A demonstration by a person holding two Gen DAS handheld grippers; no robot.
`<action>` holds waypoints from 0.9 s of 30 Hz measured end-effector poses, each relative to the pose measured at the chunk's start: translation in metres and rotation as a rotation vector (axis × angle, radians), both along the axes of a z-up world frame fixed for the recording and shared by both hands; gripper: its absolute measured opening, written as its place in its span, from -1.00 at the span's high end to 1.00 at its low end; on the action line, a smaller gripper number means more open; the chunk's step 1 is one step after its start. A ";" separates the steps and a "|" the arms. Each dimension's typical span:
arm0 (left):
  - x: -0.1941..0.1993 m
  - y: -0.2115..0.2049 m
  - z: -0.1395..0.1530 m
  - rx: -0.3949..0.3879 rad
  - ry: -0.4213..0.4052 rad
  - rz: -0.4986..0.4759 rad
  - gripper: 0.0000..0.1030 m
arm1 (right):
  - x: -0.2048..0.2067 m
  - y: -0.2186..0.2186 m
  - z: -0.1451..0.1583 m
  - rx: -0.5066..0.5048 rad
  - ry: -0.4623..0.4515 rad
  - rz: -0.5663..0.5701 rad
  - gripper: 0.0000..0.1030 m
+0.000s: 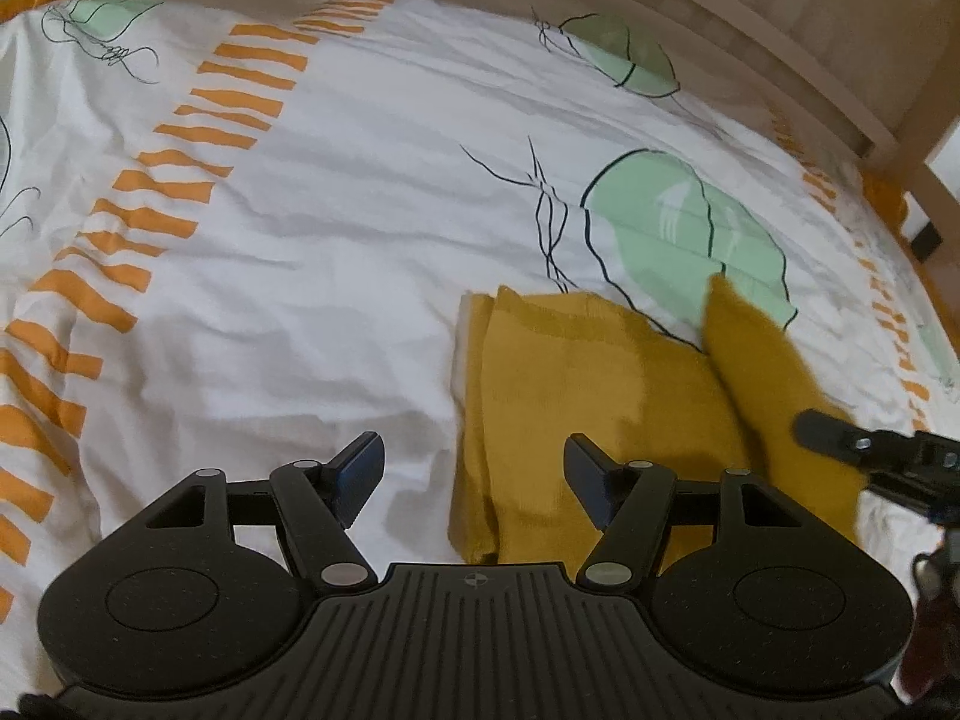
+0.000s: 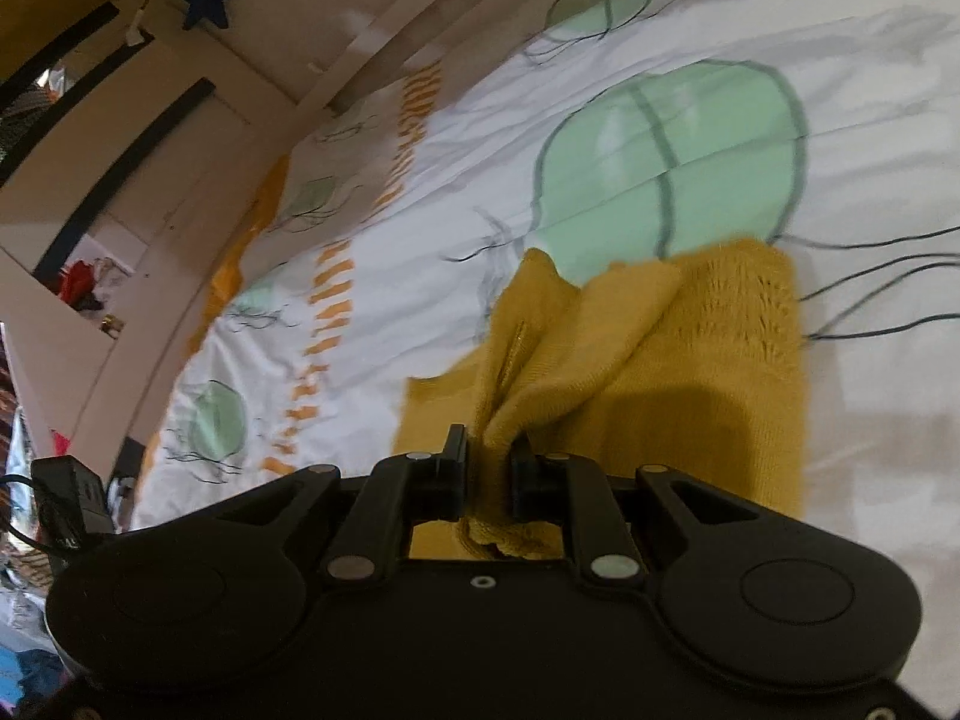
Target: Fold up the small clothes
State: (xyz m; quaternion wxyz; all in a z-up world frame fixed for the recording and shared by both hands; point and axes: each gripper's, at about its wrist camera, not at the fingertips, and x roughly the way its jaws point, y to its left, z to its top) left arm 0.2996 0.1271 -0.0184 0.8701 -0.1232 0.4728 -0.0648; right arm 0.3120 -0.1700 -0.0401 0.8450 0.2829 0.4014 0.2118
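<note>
1. The bed (image 1: 336, 192) is carrying everything: its white cover, printed with orange bars and pale green rounds, is filling both views, with a pale wooden frame (image 1: 798, 42) running along the far edge.
2. The mustard knit garment (image 1: 576, 384) is lying on the cover, partly folded. In the left wrist view its long axis is running from the near edge away toward the frame, with one flap (image 1: 762, 372) rising off the flat part on the right.
3. The left tongs (image 1: 474, 480) are standing well open and gripping nothing. They are angling steeply down; the right finger is hovering over the garment's near left portion and the left finger over bare cover.
4. The right tongs (image 2: 489, 480) are pinched nearly closed on a bunched fold of the garment (image 2: 660, 360), which is fanning out ahead of the fingers. They are tilting down more shallowly, entering the left wrist view from its right edge (image 1: 864, 450), at the foot of the raised flap.
</note>
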 end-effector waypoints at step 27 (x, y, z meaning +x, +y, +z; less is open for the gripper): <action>0.004 0.033 0.006 -0.043 0.005 0.082 -0.26 | -0.008 0.114 0.006 -0.092 -0.124 0.221 0.44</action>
